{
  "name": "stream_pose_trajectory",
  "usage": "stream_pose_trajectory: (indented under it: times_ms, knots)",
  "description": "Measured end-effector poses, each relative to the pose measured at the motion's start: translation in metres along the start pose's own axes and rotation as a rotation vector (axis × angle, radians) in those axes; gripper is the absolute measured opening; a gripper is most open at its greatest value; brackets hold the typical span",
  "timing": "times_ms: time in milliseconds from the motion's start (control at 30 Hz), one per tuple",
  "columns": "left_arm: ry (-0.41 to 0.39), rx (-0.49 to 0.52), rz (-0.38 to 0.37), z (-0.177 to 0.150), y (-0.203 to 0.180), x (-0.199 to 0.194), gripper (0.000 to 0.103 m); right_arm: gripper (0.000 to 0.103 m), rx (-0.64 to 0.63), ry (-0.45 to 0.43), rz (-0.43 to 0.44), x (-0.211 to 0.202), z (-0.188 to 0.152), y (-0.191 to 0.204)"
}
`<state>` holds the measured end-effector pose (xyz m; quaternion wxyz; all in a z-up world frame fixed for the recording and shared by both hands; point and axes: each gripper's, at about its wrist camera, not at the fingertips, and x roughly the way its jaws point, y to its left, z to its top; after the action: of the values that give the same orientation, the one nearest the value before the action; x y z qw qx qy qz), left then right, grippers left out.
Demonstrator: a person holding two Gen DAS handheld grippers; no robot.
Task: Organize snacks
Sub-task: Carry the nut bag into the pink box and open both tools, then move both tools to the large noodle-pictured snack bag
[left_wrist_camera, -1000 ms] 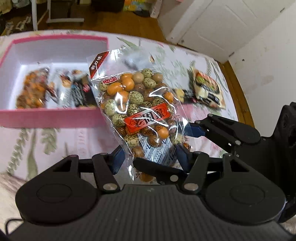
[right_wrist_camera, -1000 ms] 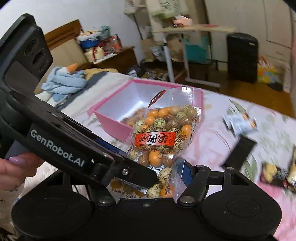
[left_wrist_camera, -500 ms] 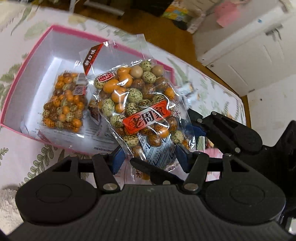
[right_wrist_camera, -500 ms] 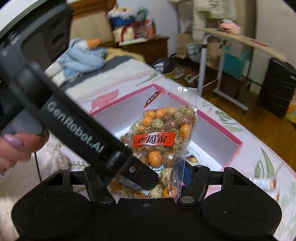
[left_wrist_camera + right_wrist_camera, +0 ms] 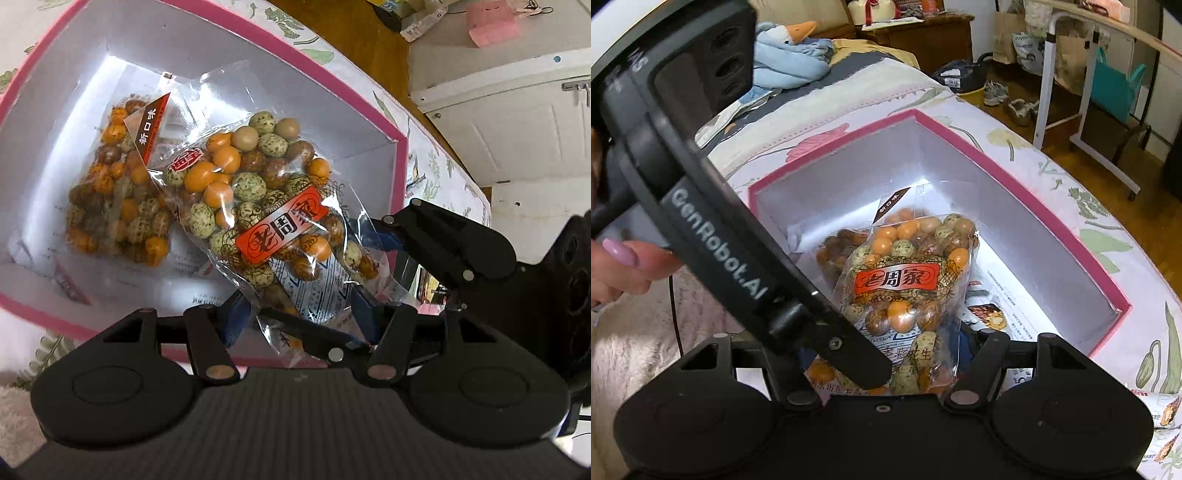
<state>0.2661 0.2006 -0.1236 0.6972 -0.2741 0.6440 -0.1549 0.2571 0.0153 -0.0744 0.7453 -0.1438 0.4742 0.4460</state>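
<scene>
Over an open pink box on a floral-print bed, two handheld grippers share one clear bag of coated peanuts. In the left wrist view, a second bag of the same nuts lies flat on the box floor, ahead and to the left of the jaws. The held bag rises from between the jaws of the left gripper, which are clamped on its bottom edge; its long axis runs away from the jaws and leans up-left, the sealed top with a dark red corner tab pointing toward the box's far left wall. To the right, the right gripper reaches in from the side, its jaws closed on the bag's lower right corner.

In the right wrist view, the left gripper's black body crosses diagonally from upper left, held by a hand with pink nails. The bag stands nearly upright ahead of the right jaws, label facing the camera, above the box interior. A dark snack packet lies on the box floor just right of it.
</scene>
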Motion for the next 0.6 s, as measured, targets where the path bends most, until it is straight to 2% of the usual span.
stream_pose_trajectory:
  times_ms: [67,133,233,300,367,500,533,600]
  knots:
    - [0.008,0.009,0.006,0.004,-0.001,0.009,0.060,0.073,-0.020,0.007,-0.009,0.003,-0.002,-0.002]
    - [0.021,0.009,0.004,0.009,-0.002,0.019,0.060,0.074,-0.101,0.011,-0.063,0.010,0.000,0.002]
    - [0.014,0.017,-0.024,0.008,-0.005,0.026,0.063,0.074,-0.241,0.069,-0.210,0.018,-0.005,0.011]
    - [-0.030,0.037,-0.030,0.006,-0.008,0.023,0.064,0.074,-0.382,0.103,-0.360,0.020,-0.011,0.023]
    - [-0.060,0.057,-0.039,0.003,-0.012,0.018,0.066,0.074,-0.463,0.121,-0.451,0.015,-0.016,0.029]
    - [-0.121,0.142,-0.010,-0.006,-0.024,0.006,0.064,0.074,-0.425,0.110,-0.518,-0.016,-0.018,0.035]
    - [-0.131,0.154,-0.011,-0.009,-0.027,0.002,0.064,0.074,-0.393,0.074,-0.527,-0.029,-0.021,0.038]
    - [-0.157,0.192,-0.024,-0.017,-0.036,-0.006,0.064,0.075,-0.278,-0.001,-0.483,-0.062,-0.034,0.044]
